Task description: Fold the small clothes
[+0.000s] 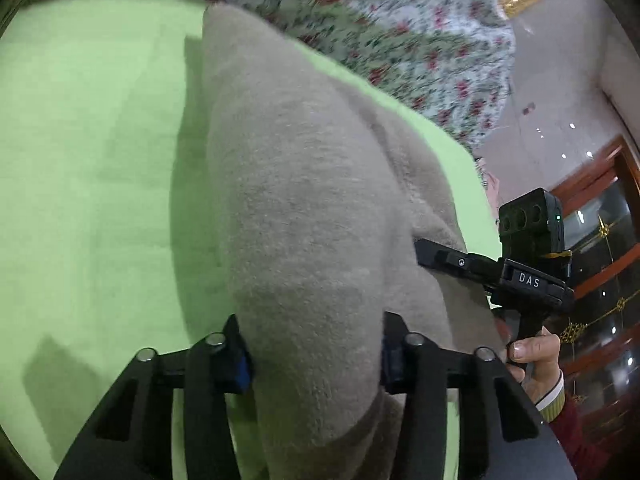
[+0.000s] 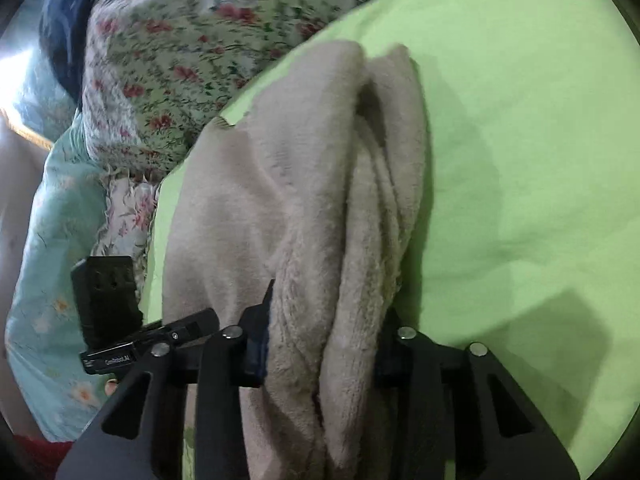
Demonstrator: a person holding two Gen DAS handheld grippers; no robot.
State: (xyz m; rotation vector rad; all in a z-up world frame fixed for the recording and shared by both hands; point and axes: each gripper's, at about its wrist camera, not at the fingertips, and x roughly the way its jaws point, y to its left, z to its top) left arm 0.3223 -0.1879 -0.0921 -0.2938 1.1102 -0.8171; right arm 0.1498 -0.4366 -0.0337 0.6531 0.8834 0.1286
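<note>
A beige fleece garment (image 1: 304, 208) hangs folded over a light green sheet (image 1: 88, 152). My left gripper (image 1: 314, 360) is shut on a thick bunch of the garment at its near end. In the right wrist view the same garment (image 2: 280, 200) shows in several bunched layers, and my right gripper (image 2: 322, 356) is shut on it too. The right gripper (image 1: 472, 264) also shows in the left wrist view, at the garment's right edge, with a hand on its handle. The left gripper (image 2: 120, 344) shows at the left of the right wrist view.
A floral quilt (image 1: 400, 32) lies beyond the green sheet (image 2: 520, 160), and it also shows in the right wrist view (image 2: 168, 64). A pale blue floral cloth (image 2: 48, 280) lies at the left. A dark wooden cabinet (image 1: 600, 240) stands at the right.
</note>
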